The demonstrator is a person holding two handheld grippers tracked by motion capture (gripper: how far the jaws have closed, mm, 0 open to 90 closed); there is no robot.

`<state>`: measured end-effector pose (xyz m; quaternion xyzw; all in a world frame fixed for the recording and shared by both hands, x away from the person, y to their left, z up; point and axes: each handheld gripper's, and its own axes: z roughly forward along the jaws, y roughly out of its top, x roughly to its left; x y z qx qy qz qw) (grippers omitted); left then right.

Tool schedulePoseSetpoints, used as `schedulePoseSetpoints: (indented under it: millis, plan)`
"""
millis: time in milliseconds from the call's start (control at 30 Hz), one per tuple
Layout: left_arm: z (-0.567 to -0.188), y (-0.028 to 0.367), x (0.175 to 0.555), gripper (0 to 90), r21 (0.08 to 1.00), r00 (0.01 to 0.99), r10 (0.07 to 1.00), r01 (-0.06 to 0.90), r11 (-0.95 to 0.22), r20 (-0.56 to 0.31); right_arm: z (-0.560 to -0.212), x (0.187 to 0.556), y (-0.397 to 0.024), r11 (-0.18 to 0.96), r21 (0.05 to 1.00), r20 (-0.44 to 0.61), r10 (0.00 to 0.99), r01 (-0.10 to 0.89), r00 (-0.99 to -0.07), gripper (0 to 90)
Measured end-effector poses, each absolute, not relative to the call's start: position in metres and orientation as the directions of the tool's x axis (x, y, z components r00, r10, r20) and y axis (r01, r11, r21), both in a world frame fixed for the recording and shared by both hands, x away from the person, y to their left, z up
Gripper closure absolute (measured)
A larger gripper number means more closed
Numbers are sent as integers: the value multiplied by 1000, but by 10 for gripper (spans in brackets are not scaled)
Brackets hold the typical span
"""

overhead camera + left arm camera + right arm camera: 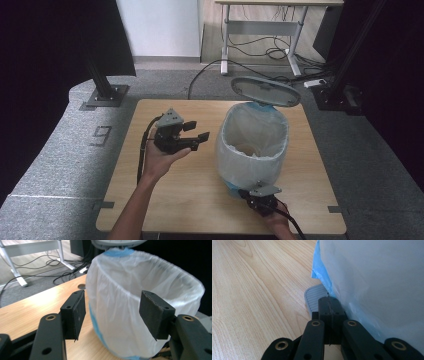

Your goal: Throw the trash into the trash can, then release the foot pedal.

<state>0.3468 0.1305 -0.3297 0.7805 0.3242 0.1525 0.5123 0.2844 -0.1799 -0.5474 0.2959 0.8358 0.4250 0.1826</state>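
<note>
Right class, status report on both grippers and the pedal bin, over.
Left gripper open, empty, beside white-lined pedal bin. Right gripper shut, pressing grey ribbed pedal; grey lid up. Nothing in the way.

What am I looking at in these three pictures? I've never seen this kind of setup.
A person sits at a light wooden table and holds a black two-jaw tool in each hand. The high view looks down from above; the other two pictures come from cameras that ride on each tool. On the table stands a pedal bin lined with a white plastic bag, its grey lid raised. The left tool hovers open beside the bin, holding nothing; its own view looks between its pads at the bag. The right tool is shut, its tip on the grey ribbed pedal at the bin's foot, apparently pressing it to keep the lid up.
</note>
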Motion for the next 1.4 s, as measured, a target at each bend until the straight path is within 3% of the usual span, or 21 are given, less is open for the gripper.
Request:
schedulePoseSetpoints:
  millis: [733,1100,1133,1200,1400]
  plan:
    - [-393,171,320,379,877,700,710,382,-291,-70,-548,284,-180,466,819,-57,647,335,-760,896]
    - [-416,182,320,373,867,681,723,425,-259,-117,-547,286,-180,461,819,-47,645,340,-762,891]
    - [-417,182,320,373,867,681,723,427,-257,-120,-547,285,-180,464,820,-56,649,336,-759,792]
    - [-422,182,321,373,859,680,722,438,-263,-126,-546,284,-179,460,820,-60,661,341,-748,687]
    - [-429,185,322,374,852,675,725,454,-259,-139,-543,277,-173,449,831,-58,656,328,-752,507]
